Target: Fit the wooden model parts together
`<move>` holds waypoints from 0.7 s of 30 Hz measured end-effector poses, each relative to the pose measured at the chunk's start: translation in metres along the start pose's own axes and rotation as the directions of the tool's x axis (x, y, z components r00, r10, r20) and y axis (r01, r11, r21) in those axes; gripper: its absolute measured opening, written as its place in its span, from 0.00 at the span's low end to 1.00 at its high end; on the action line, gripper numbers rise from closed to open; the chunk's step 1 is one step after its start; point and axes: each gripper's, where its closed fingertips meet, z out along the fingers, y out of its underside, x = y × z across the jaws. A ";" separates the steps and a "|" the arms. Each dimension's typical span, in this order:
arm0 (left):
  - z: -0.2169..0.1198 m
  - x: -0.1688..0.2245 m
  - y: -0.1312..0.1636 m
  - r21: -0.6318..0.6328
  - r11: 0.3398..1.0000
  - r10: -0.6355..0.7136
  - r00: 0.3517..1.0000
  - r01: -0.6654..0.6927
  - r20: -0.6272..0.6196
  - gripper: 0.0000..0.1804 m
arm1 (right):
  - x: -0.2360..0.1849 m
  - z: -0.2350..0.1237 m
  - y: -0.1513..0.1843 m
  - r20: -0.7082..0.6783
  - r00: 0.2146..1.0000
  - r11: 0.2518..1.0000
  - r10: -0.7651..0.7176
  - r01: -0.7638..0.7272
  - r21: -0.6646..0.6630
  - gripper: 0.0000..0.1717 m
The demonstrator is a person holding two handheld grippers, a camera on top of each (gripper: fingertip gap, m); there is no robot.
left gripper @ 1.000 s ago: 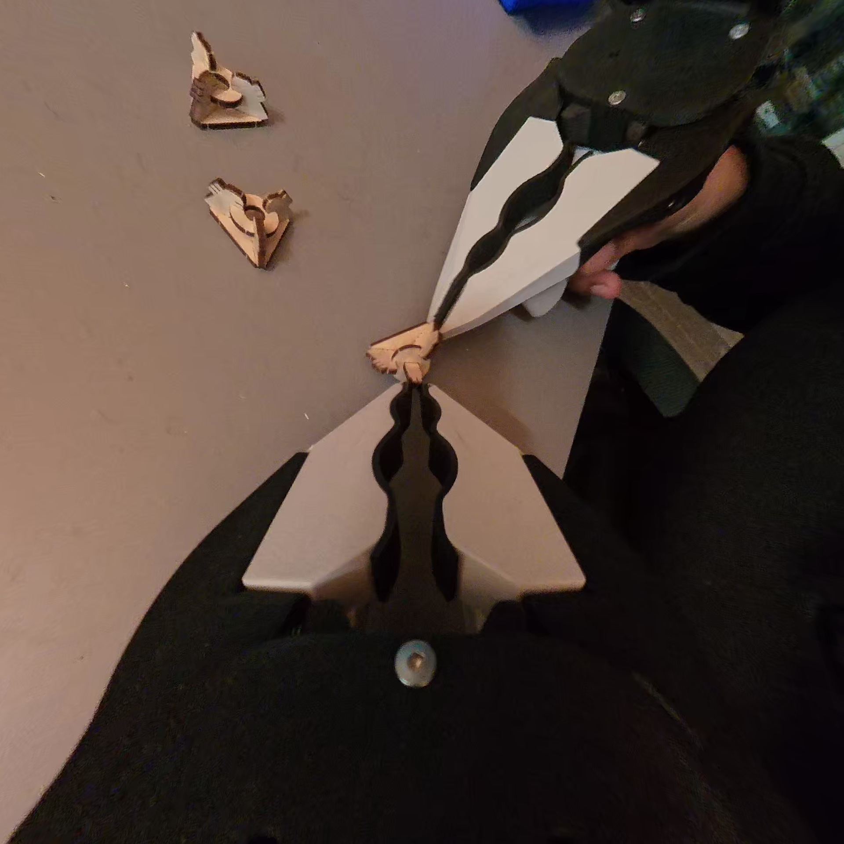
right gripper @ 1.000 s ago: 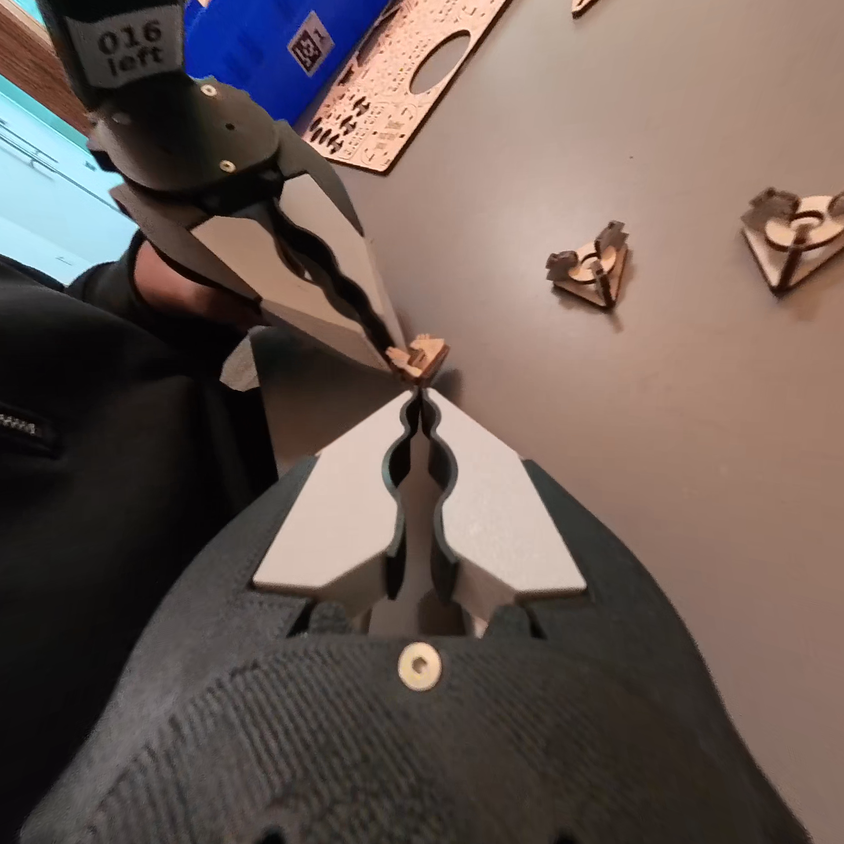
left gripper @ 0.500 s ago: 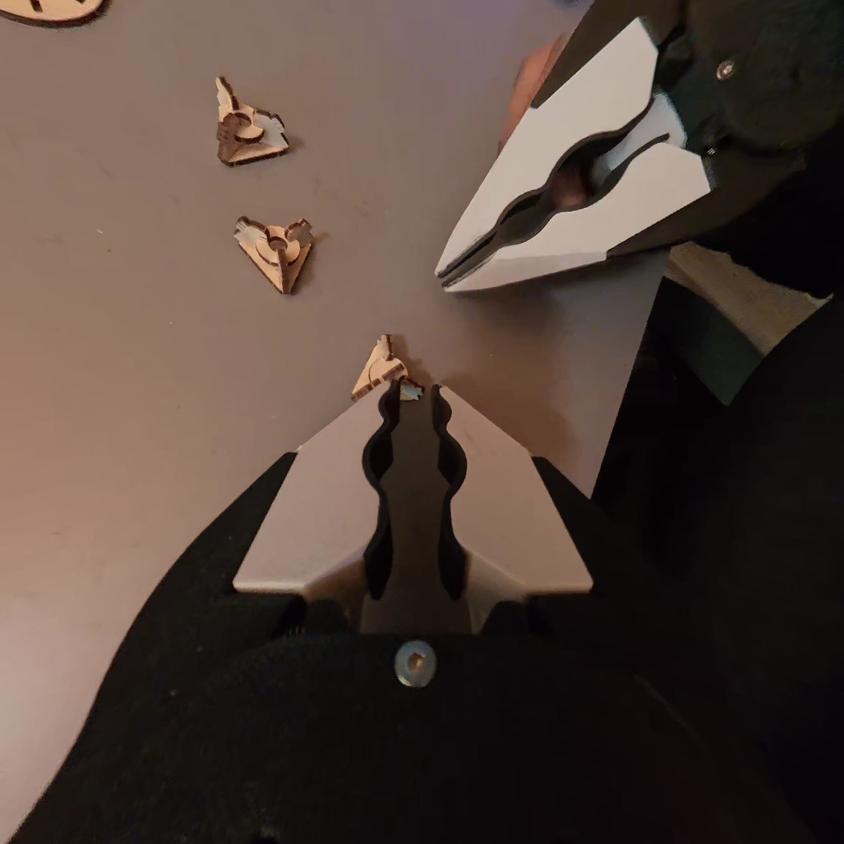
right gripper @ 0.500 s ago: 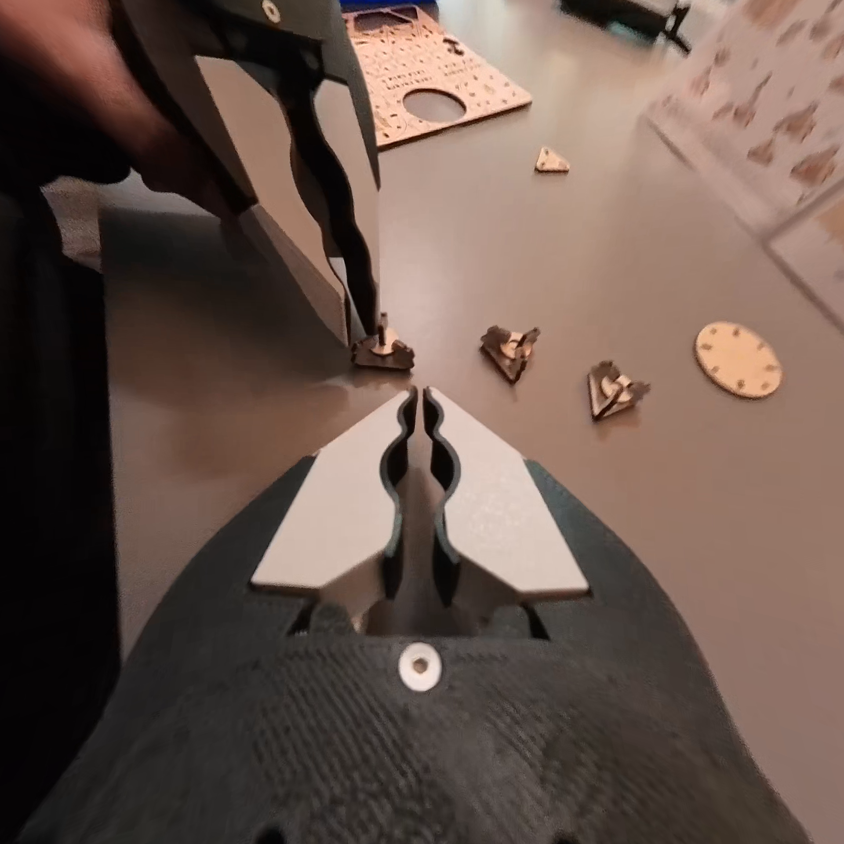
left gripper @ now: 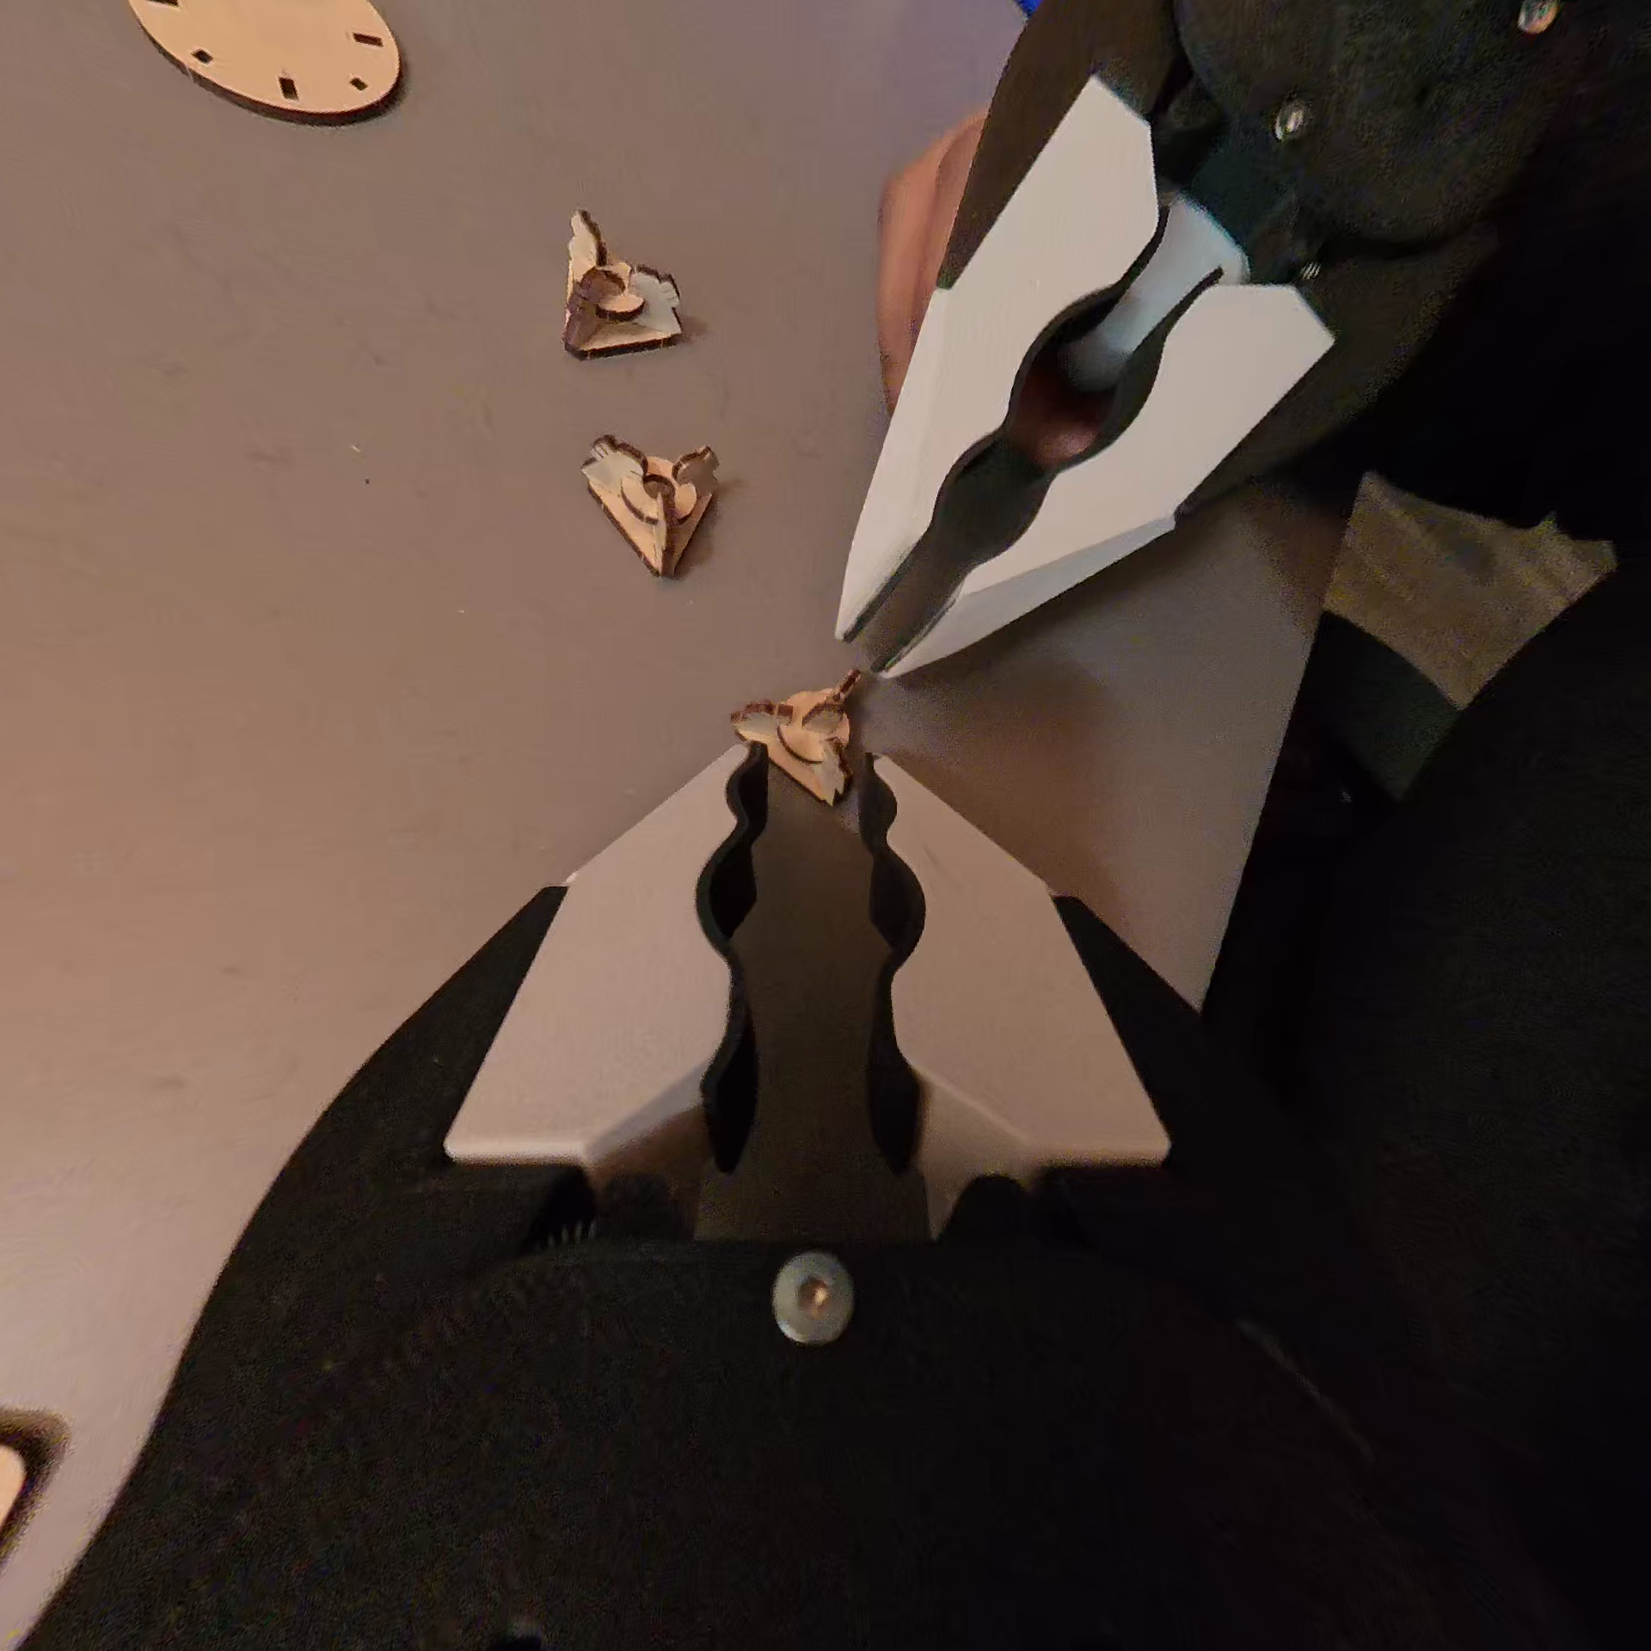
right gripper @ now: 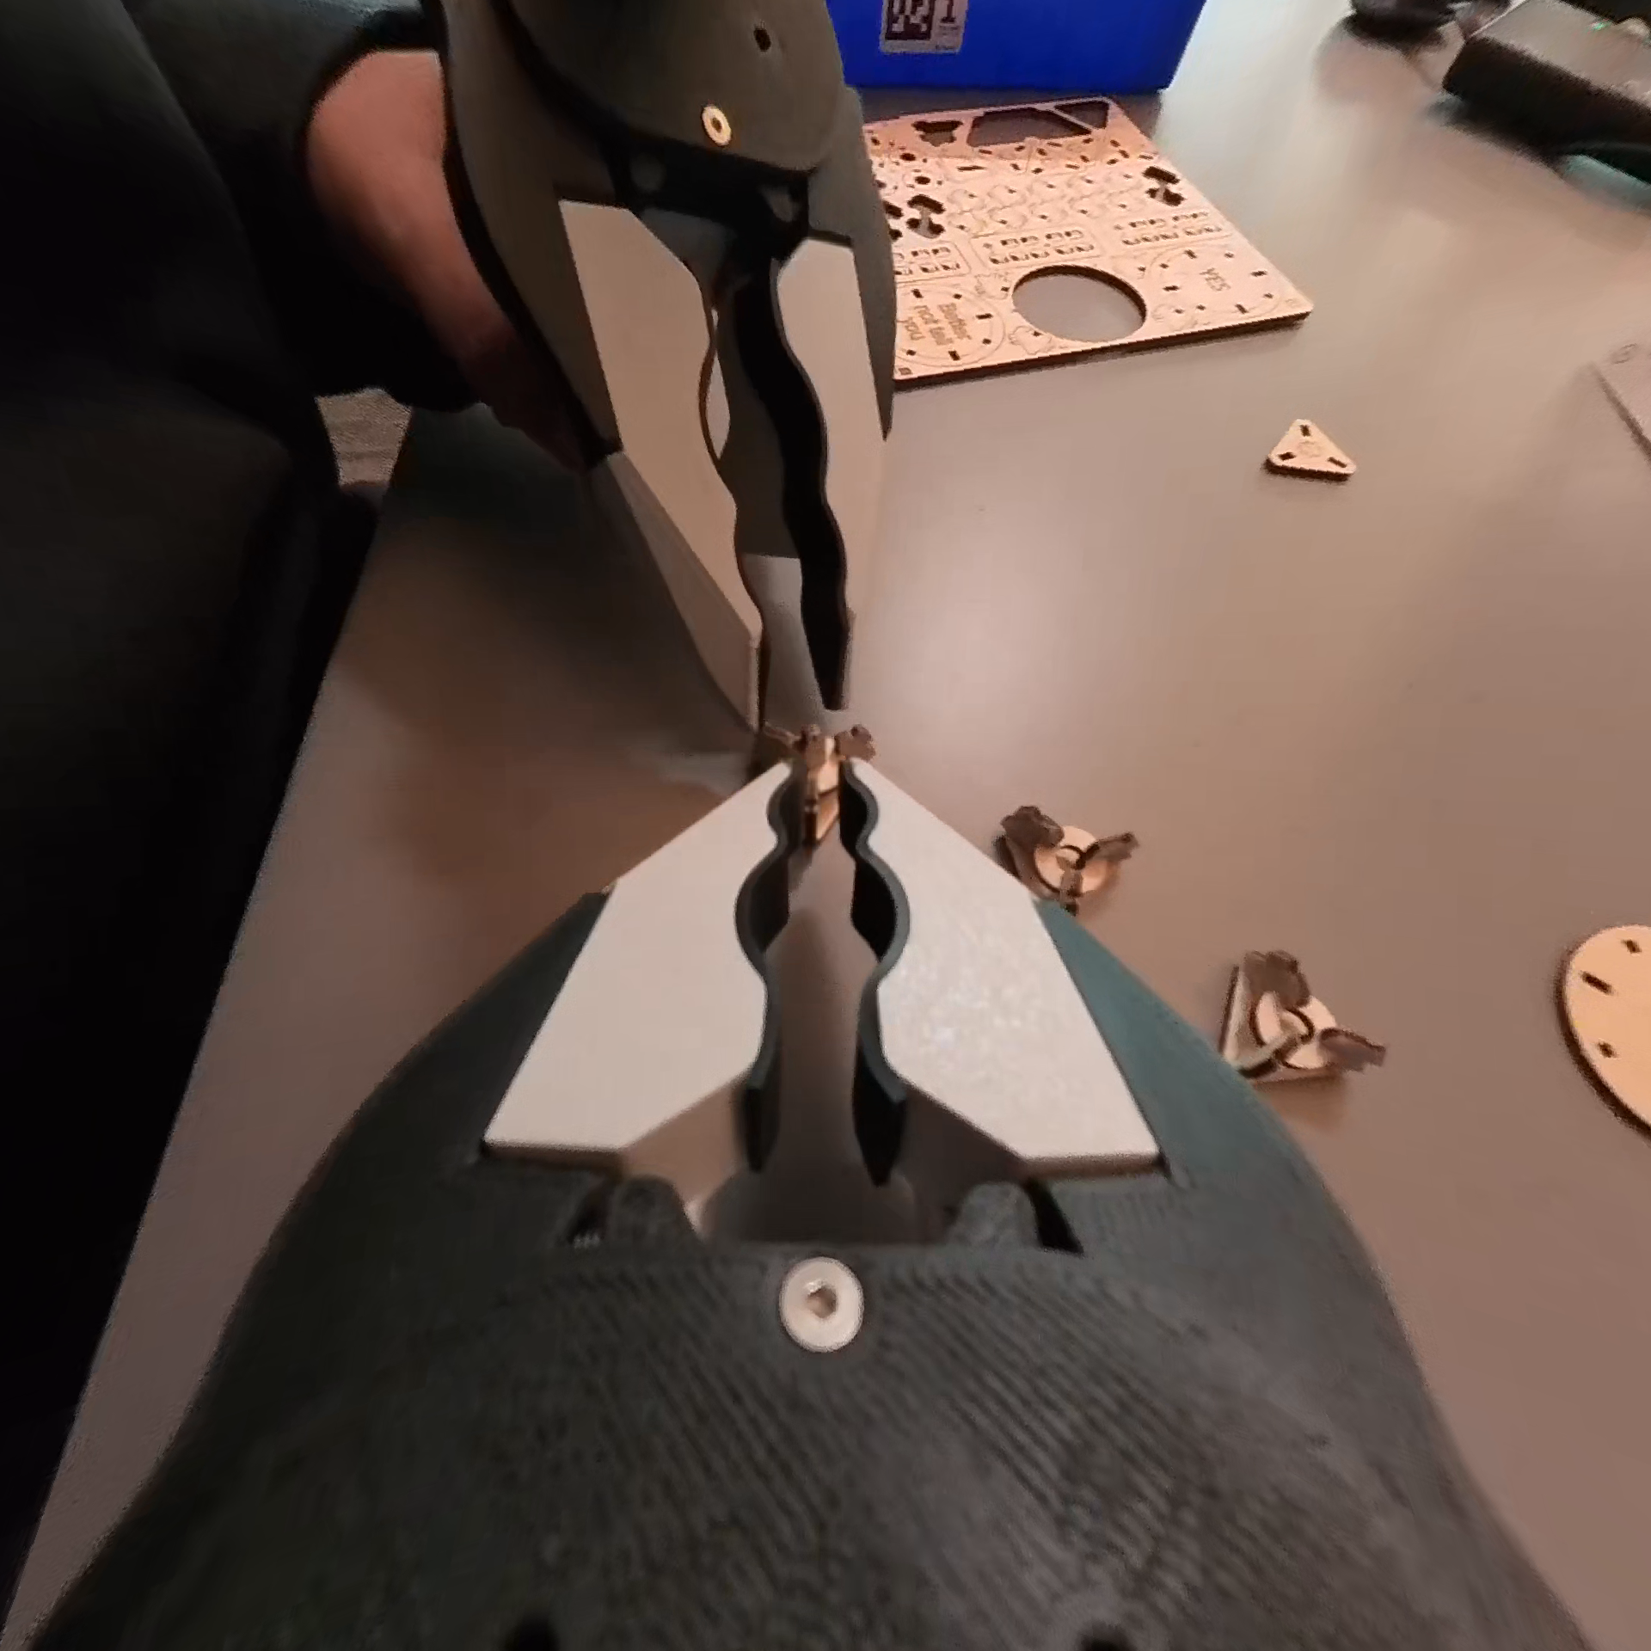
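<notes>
Hovering low over the grey worktop [left gripper: 268, 715], my left claw [left gripper: 808, 759] is spread open. The little three-cornered wooden piece [left gripper: 795, 741] lies flat at its mouth, with a clear gap to each fingertip, so nothing is gripped there.

My right claw [right gripper: 815, 786] is parted only a sliver. Its own view puts the piece edge-on right in that slit, and it looks caught. The left view says otherwise: those tips sit just beyond the piece's upright tab, and I can't tell if they touch it.

The left view alone shows a hand [left gripper: 920, 268] behind the right claw. Something pale at its bottom-left corner [left gripper: 9, 1483] is cut off, and I can't make out what it is.

Both views catch two more three-cornered pieces [left gripper: 621, 295] [left gripper: 657, 500] well apart from my claws, and a round slotted wooden disc [left gripper: 268, 54], cut by the frame edge in each.

Only the right view has the punched-out wooden sheet [right gripper: 1072, 250], a blue box [right gripper: 1009, 45] behind it cropped at the top, and a small flat triangle [right gripper: 1309, 451]. Dark shapes at its far right corner are too blurred to name.
</notes>
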 end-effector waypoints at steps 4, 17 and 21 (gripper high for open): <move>0.007 0.003 0.000 0.013 0.999 -0.043 0.998 0.043 -0.050 0.12 | 0.000 0.001 0.001 -0.015 1.000 1.000 0.003 -0.003 -0.009 0.02; 0.011 -0.001 0.000 0.009 0.999 -0.045 0.999 0.045 -0.024 0.09 | -0.002 0.004 0.009 -0.039 0.999 0.998 -0.016 0.014 -0.058 0.00; 0.010 -0.001 -0.001 0.019 0.997 -0.069 0.997 0.069 -0.039 0.07 | -0.003 0.003 0.010 -0.035 0.999 0.998 0.007 -0.010 -0.061 0.02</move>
